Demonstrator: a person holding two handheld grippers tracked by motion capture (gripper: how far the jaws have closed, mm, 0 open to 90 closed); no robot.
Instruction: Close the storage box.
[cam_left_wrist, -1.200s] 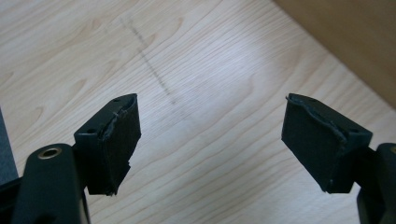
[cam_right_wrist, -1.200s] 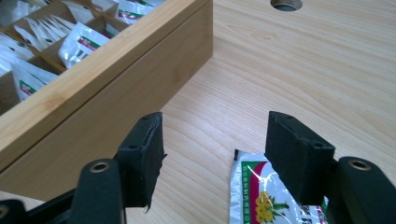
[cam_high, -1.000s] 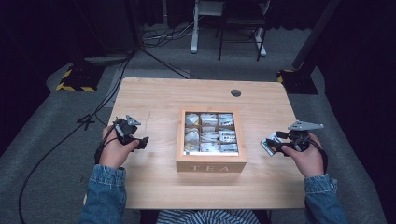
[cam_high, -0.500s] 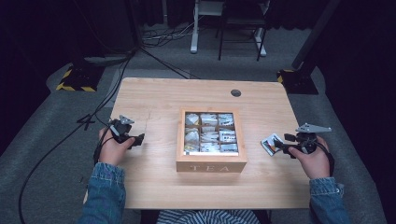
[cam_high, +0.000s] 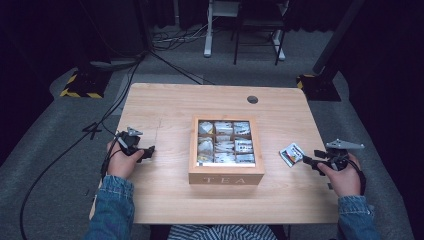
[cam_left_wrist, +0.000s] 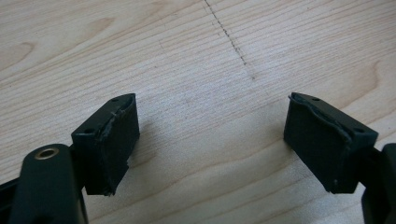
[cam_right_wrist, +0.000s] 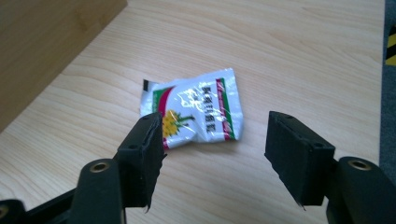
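A wooden tea box with several compartments of tea bags stands at the table's middle. A small white, red and green sachet lies flat on the table to its right. My right gripper is open just behind the sachet, which lies beyond the fingertips, with the left pad in front of its corner. My left gripper hovers low over bare wood left of the box. In the left gripper view that gripper is open; its jaws have just opened a little wider, with nothing between them.
The box's wooden side rises at the upper left of the right gripper view. A round cable hole sits near the table's far edge. Cables trail off the left side onto grey floor. The table's right edge is close to my right hand.
My left hand has sunk toward the table and drawn slightly left. My right hand has slid right, away from the box and the sachet, which stays where it lay.
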